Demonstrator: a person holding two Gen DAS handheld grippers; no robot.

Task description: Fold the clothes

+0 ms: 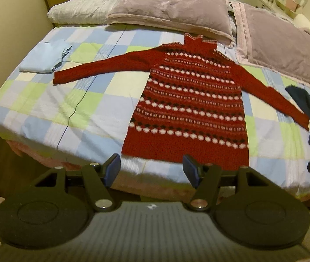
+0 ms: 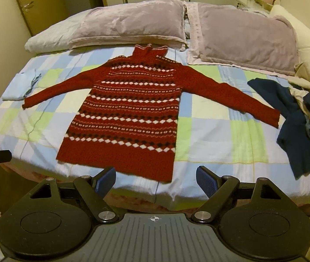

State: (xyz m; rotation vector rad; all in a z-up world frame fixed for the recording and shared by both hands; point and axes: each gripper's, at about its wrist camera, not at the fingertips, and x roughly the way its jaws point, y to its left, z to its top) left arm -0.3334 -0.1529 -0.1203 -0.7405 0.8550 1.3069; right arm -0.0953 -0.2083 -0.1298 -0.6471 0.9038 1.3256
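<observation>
Blue pads line the fingers of both tools we hold over the near edge of the bed (image 1: 45, 122). Our left gripper (image 1: 151, 167) has its jaws spread wide with nothing between them, and our right gripper (image 2: 156, 180) stands just as wide and just as empty. Just past the fingertips, the red patterned sweater (image 1: 190, 107) lies flat and face up on the checked bedspread (image 2: 209, 126), its hem close to the near edge and its high collar toward the far edge, almost reaching the pillows. Both sleeves are spread out to the sides, slanting toward the left and right edges. By the left edge, just beyond the left cuff, we see a folded light blue cloth (image 1: 43, 57). Along the right edge, next to the right cuff, a heap of dark blue clothes (image 2: 297, 128) lies rumpled. At the far edge, two mauve pillows (image 2: 242, 35) rest side by side across the head of the bed.
</observation>
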